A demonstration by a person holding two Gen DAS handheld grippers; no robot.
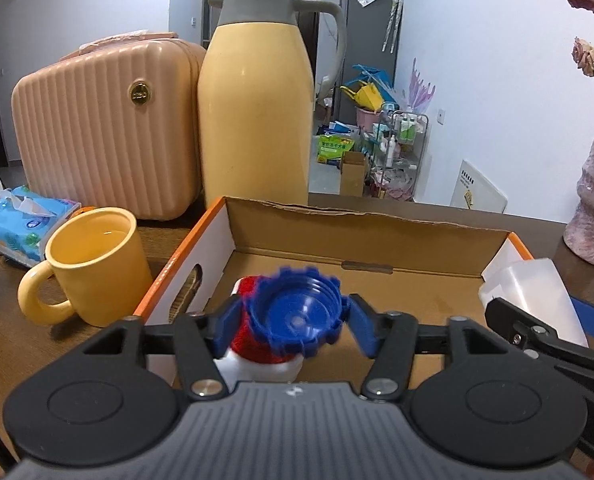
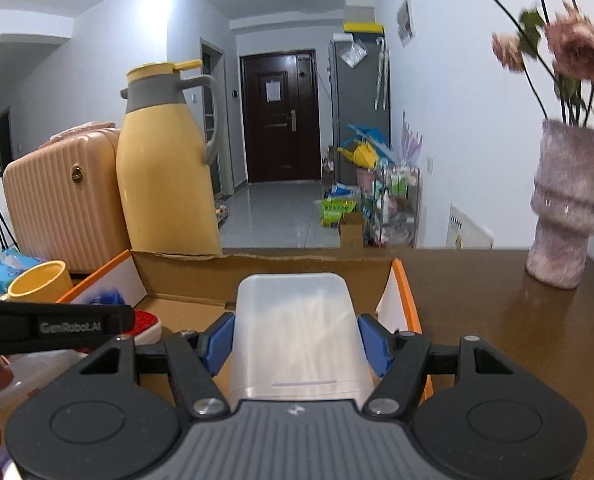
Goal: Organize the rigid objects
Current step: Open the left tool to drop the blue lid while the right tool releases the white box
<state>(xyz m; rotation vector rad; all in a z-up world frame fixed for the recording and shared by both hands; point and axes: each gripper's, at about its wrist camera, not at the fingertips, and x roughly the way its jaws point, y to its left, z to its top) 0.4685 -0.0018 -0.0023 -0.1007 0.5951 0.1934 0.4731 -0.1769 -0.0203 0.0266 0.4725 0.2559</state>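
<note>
Left gripper point(image 1: 297, 320) clamps ridged blue cap point(image 1: 297, 314), centre frame; right gripper point(image 2: 297, 338) grips translucent tub point(image 2: 297, 340) over box point(image 2: 407, 300).

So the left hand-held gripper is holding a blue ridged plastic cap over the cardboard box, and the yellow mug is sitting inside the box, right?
Not quite: the yellow ceramic mug stands on the table outside the orange-edged cardboard box, to its left, as the left wrist view shows. The left hand-held gripper does hold the blue ridged plastic cap over the box.
</note>
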